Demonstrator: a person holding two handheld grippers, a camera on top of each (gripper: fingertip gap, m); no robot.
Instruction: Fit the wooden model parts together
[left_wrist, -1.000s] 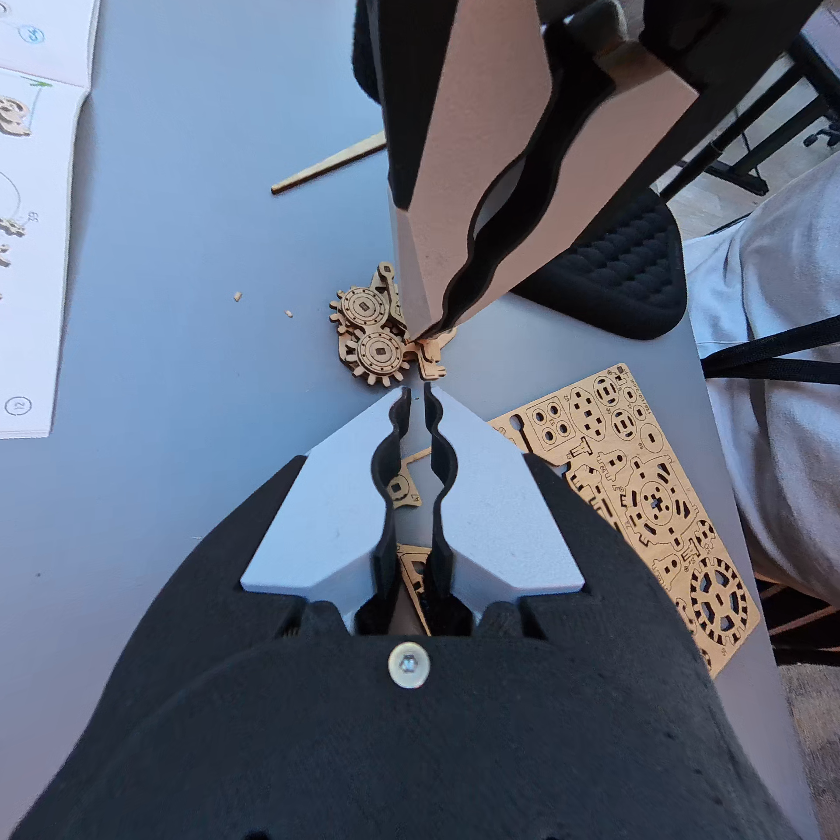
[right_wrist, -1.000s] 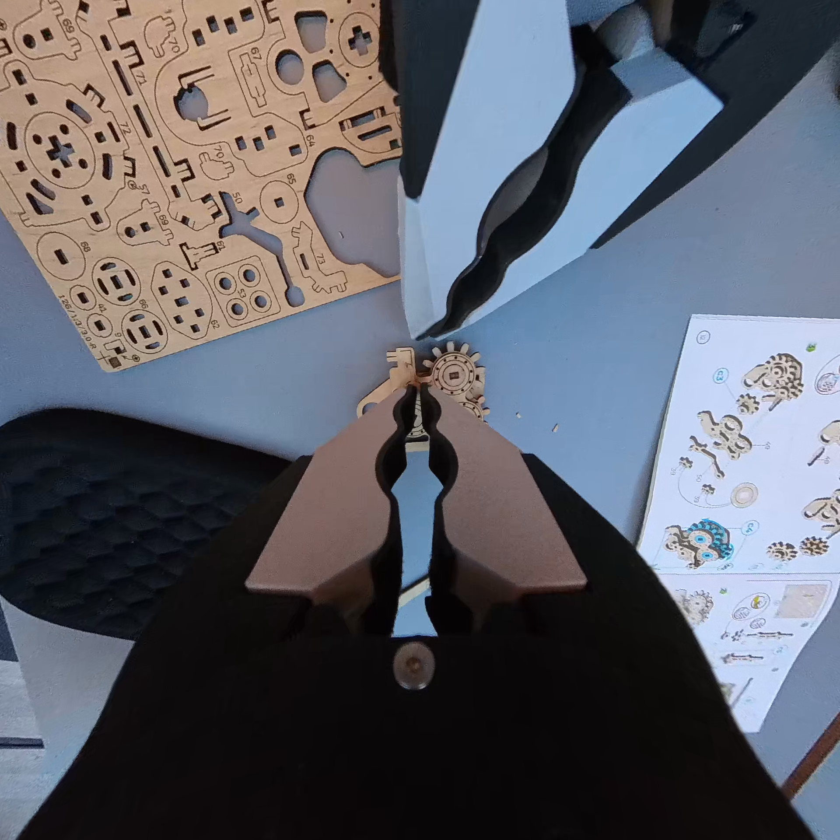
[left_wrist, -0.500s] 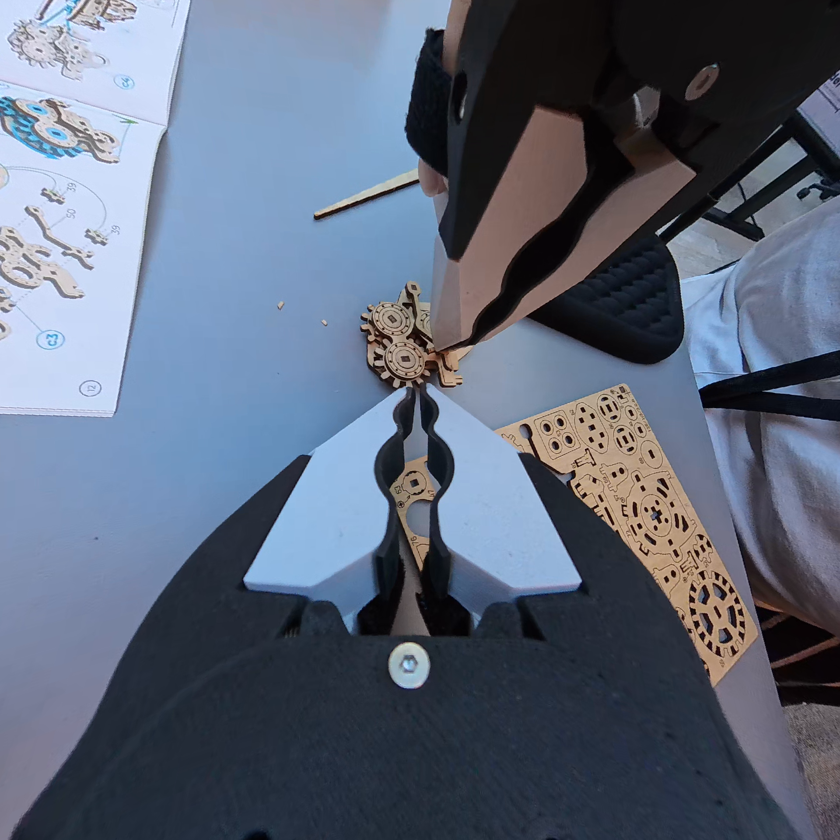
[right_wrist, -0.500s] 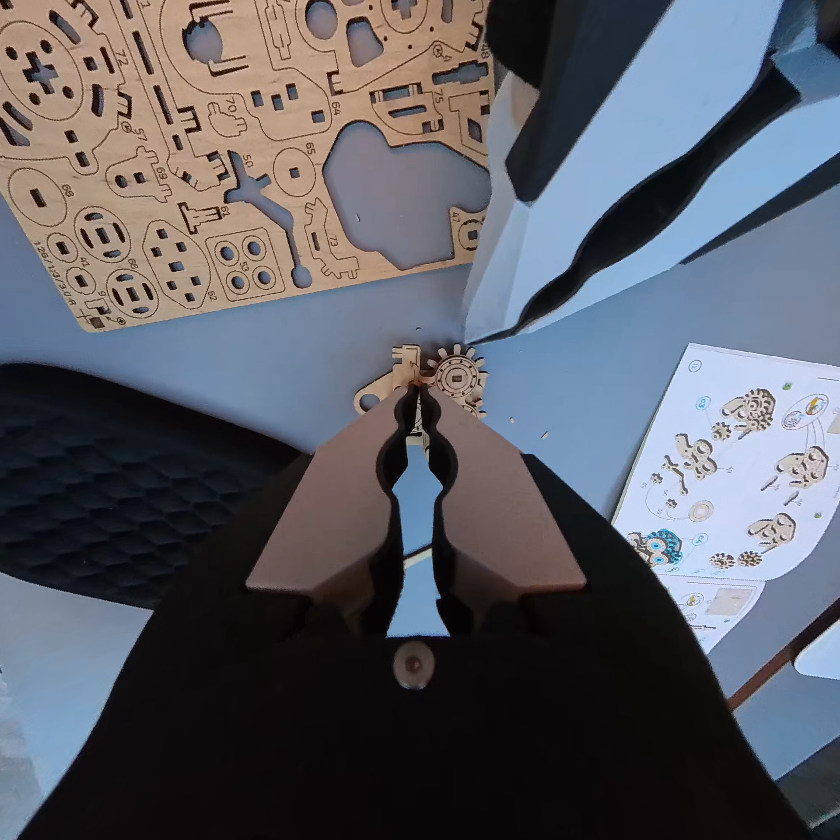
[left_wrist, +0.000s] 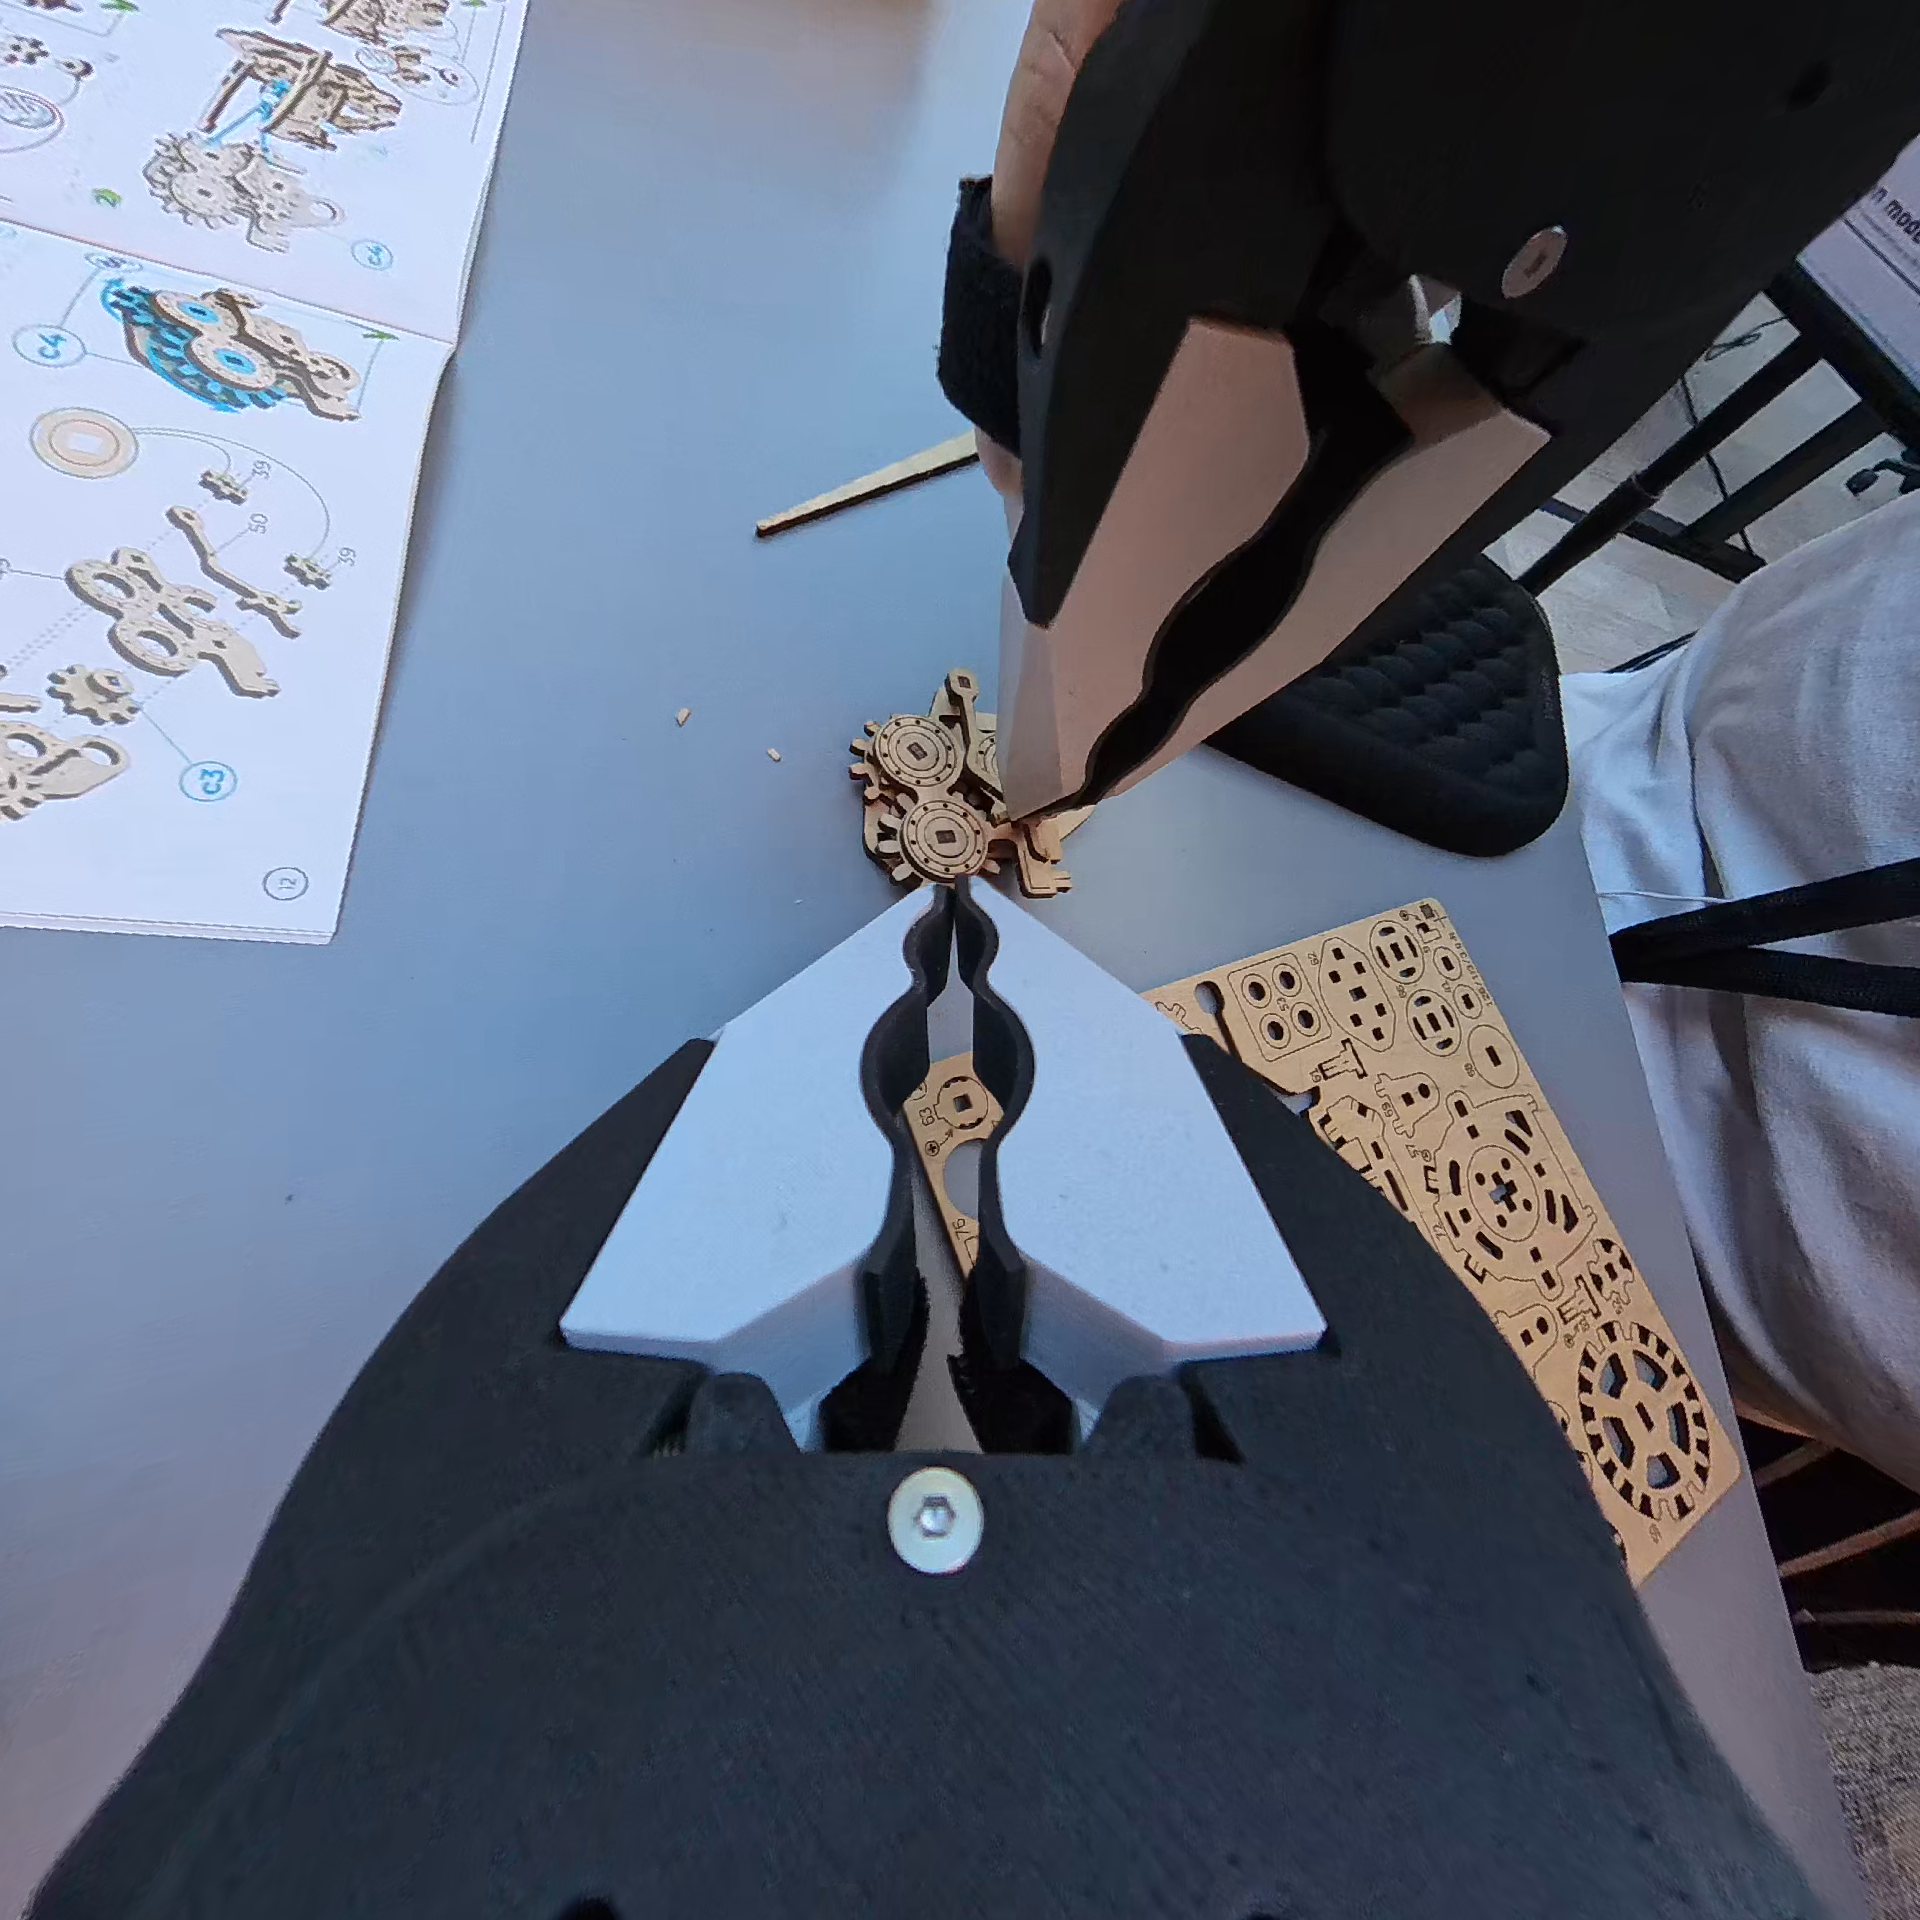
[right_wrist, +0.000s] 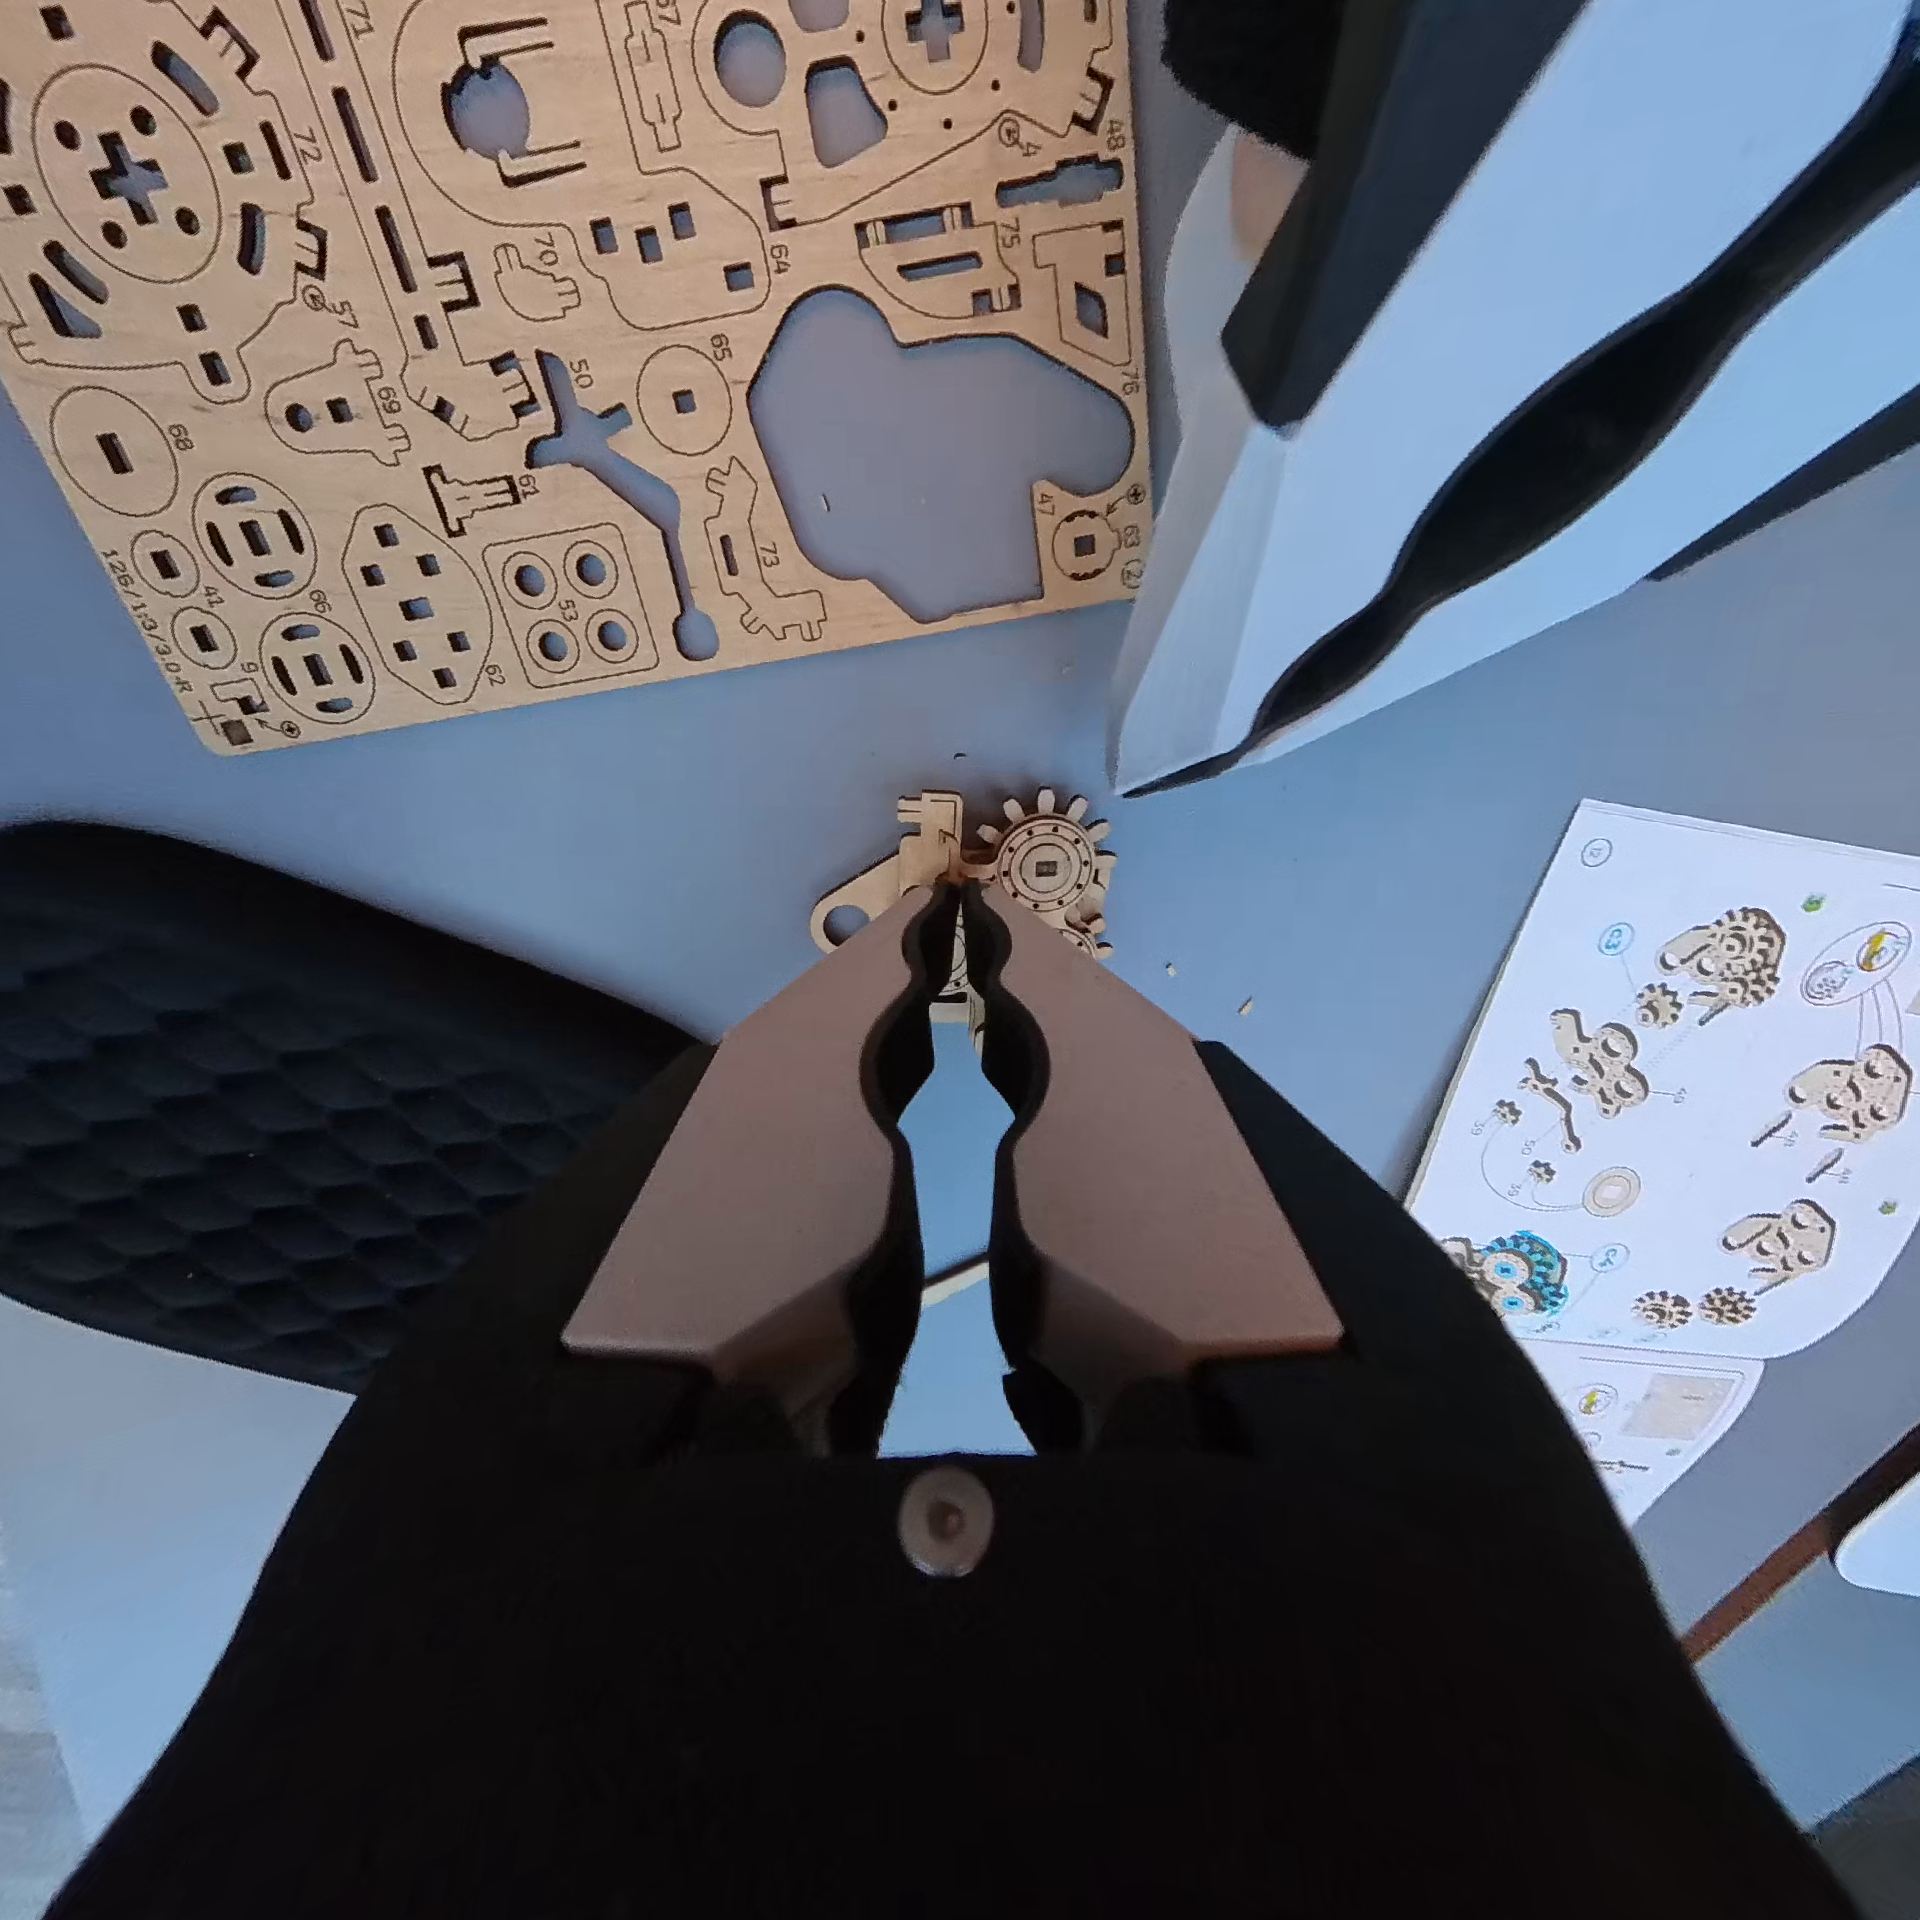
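Grey table (left_wrist: 582, 1039). Open instruction booklet (left_wrist: 187, 582) at far left, flat. Black mesh chair seat (left_wrist: 1434, 727) at table edge. Two wood crumbs (left_wrist: 683, 716) near booklet.

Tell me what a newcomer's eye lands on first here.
The small wooden gear assembly at mid-table, pinched by the brown right gripper while the pale left gripper noses in, tips nearly shut. Next, the laser-cut parts sheet near the table edge, and the instruction booklet opposite.
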